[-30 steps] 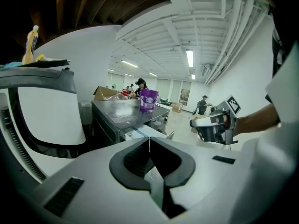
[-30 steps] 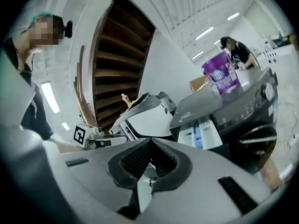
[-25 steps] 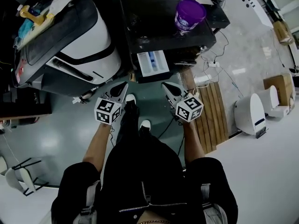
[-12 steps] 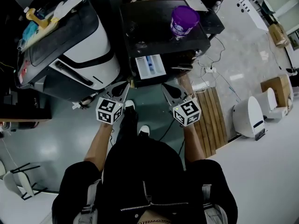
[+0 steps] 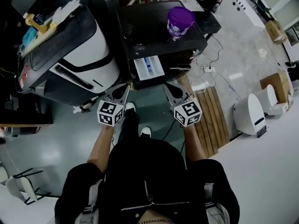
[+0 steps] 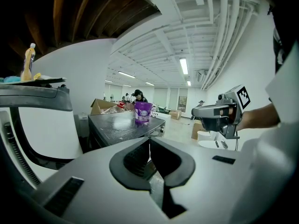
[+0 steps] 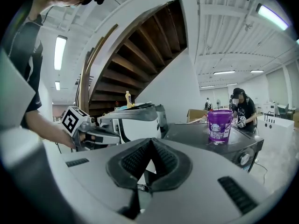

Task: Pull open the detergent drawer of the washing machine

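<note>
The black washing machine (image 5: 154, 31) stands ahead of me with a purple tub (image 5: 180, 21) on its top. Its white detergent drawer (image 5: 148, 68), with a blue insert, sticks out of the front towards me. My left gripper (image 5: 122, 91) hovers just below the drawer's left corner, jaws shut and empty. My right gripper (image 5: 171, 91) hangs level with it below the right corner, also shut on nothing. Neither touches the drawer. In the left gripper view the jaws (image 6: 149, 139) meet in front of the tub (image 6: 143, 112). The right gripper view shows closed tips (image 7: 150, 140).
A large white-and-black machine (image 5: 79, 45) stands at the left, with a yellow bottle (image 5: 35, 21) and a glove on top. A wooden pallet (image 5: 212, 111), cables, a white device (image 5: 250, 113) and a cardboard box (image 5: 273, 85) are at the right. My feet (image 5: 135, 120) stand between the grippers.
Both grippers have lifted slightly in front of the drawer, and the right one has rolled a little. The drawer stays pulled out. Both jaws stay shut.
</note>
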